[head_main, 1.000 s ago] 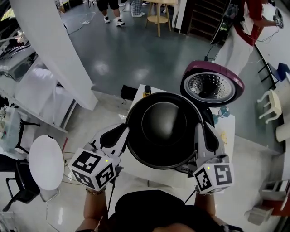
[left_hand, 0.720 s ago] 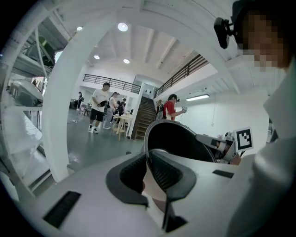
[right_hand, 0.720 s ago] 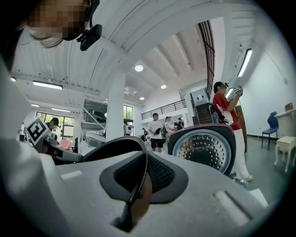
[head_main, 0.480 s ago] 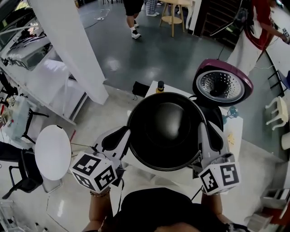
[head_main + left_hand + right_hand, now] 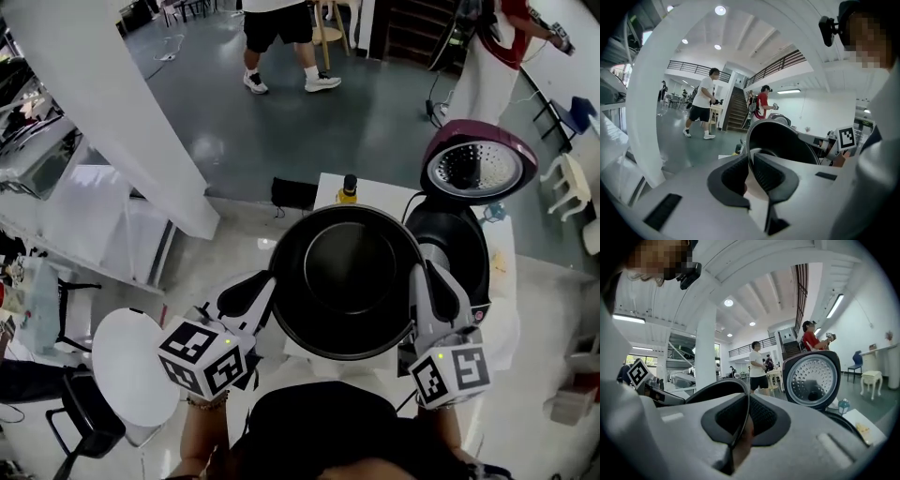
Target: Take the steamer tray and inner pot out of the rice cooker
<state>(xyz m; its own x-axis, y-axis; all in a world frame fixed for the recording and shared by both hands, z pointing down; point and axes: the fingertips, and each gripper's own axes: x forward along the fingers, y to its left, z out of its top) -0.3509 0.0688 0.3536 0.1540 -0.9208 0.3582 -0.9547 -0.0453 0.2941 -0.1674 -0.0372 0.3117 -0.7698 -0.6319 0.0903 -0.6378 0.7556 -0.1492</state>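
Observation:
The black inner pot [image 5: 347,281] hangs in the air in front of me, held by its rim on both sides. My left gripper [image 5: 269,289] is shut on the pot's left rim [image 5: 749,140], and its pads [image 5: 765,172] pinch the thin edge. My right gripper [image 5: 419,284] is shut on the right rim [image 5: 743,401]. The rice cooker [image 5: 461,246] stands open on the white table [image 5: 375,194] just right of the pot. Its maroon lid [image 5: 478,169] is tipped back, and its perforated inner plate [image 5: 812,377] shows in the right gripper view.
A small yellow-capped bottle [image 5: 349,187] stands at the table's far edge, and a small blue item [image 5: 494,214] lies by the cooker. A round white stool [image 5: 131,361] is on the floor at left, beside a white pillar [image 5: 112,112]. People [image 5: 281,37] stand farther back.
Both grippers have carried the pot to the left, off the cooker. The cooker's open cavity, covered by the pot a second ago, now shows at the pot's right.

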